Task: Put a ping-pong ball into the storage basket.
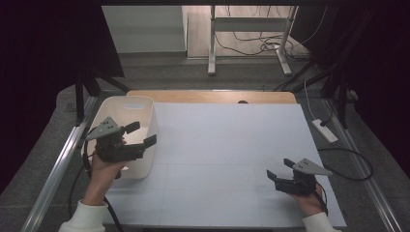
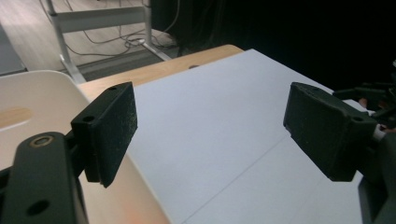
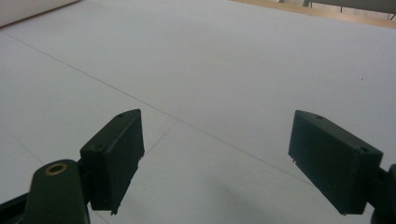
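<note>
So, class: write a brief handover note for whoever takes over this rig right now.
Left tongs: open, holding nothing, over the white bin at the table's left.
Right tongs: open, holding nothing, low over the white sheet near its right front.
The bin's contents cannot be made out.
Done: nothing is in a grip.
Left: cannot tell; check the bin before moving on.

No text, label, brand, number or sign can be read in any of the views.
</note>
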Tool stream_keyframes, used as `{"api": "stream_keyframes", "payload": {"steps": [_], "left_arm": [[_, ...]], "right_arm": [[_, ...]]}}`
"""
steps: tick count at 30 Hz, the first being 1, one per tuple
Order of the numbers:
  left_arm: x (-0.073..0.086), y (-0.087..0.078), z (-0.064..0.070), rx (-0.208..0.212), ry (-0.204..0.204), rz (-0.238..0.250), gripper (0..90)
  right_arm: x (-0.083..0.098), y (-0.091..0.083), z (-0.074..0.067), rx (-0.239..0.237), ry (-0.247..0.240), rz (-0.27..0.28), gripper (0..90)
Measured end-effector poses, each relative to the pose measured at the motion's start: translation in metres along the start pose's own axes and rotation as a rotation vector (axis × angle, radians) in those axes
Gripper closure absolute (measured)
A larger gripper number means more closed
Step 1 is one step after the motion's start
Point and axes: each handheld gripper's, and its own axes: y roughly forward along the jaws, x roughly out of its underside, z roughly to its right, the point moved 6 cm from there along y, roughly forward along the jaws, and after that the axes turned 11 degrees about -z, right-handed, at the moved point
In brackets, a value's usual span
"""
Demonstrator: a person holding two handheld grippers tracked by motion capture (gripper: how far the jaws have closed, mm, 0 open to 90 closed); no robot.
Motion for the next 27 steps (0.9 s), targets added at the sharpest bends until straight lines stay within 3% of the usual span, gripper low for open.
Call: {"api": "stream_keyframes", "payload": {"steps": [13, 19, 27], "left_arm": [[0.013, 0.02, 0.036, 0.085, 0.067, -0.025, 17.9], [0.029, 0.04, 0.062, 0.14, 0.115, -0.062, 18.5], [0.046, 0.057, 0.075, 0.155, 0.135, -0.091, 18.7]], "right_arm": [[0.003, -0.002, -0.002, -0.01, -0.008, -0.005, 18.1], [0.003, -0.004, -0.004, -0.026, -0.002, 0.0, 18.0], [0.004, -0.004, -0.007, -0.035, -0.016, -0.006, 18.1]]}}
